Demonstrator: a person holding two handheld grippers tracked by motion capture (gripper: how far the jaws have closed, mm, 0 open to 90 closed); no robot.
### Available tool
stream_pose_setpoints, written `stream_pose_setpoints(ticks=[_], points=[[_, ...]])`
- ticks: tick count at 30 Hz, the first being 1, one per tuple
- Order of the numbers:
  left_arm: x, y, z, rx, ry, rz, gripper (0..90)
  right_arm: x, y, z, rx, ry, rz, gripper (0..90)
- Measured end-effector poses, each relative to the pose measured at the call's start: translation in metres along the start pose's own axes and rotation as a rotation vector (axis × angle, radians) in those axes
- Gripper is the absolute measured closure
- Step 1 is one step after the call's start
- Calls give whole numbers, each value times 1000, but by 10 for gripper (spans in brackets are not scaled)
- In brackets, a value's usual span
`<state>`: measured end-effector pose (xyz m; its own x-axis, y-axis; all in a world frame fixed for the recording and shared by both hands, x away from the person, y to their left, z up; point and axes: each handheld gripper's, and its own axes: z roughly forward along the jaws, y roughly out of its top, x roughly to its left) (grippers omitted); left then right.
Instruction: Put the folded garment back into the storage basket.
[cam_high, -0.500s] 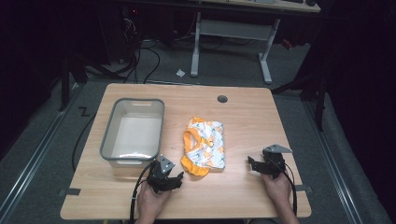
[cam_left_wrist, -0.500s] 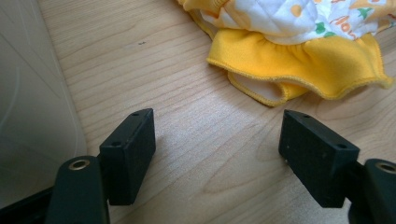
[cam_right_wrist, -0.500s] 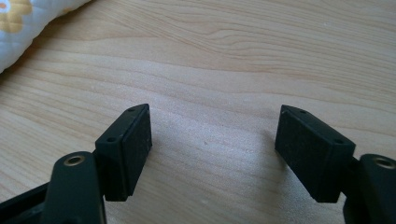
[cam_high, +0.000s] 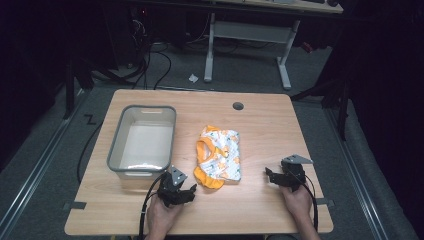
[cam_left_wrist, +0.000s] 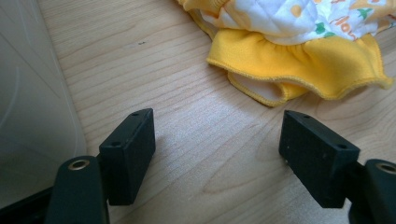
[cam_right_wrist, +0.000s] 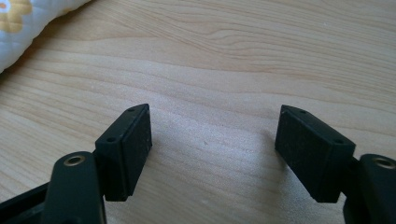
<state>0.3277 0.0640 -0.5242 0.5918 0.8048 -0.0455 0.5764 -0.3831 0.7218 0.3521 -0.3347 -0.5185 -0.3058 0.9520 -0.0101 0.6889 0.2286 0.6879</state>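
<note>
the little garment (cam_high: 218, 157) is lying folded in the middle of the worktop (cam_high: 260, 130), just right of the grey bin (cam_high: 116, 150), and nothing has it yet, so i'd say the job's barely begun: grabbing and moving it is all still to do. it's soft quilted white cotton with orange prints and a ruffled yellow hem (cam_left_wrist: 299, 70). the bin looks like smooth translucent plastic, rounded corners. left tool (cam_high: 178, 192) and right tool (cam_high: 274, 177) both sit spread wide over bare pale woodgrain, holding nothing.
</note>
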Motion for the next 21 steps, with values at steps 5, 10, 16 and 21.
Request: stream_pose_setpoints(ticks=[5, 10, 16, 21], points=[[0, 0, 0, 1, -3, 2, 264, 0, 0, 0, 0, 0, 1, 274], [-1, 0, 0, 2, 3, -2, 264, 0, 0, 0, -1, 0, 1, 274], [-2, 0, 0, 4, 3, -6, 260, 0, 0, 0, 0, 0, 1, 274], [-2, 0, 0, 1, 1, -17, 259, 0, 0, 0, 0, 0, 0, 273]])
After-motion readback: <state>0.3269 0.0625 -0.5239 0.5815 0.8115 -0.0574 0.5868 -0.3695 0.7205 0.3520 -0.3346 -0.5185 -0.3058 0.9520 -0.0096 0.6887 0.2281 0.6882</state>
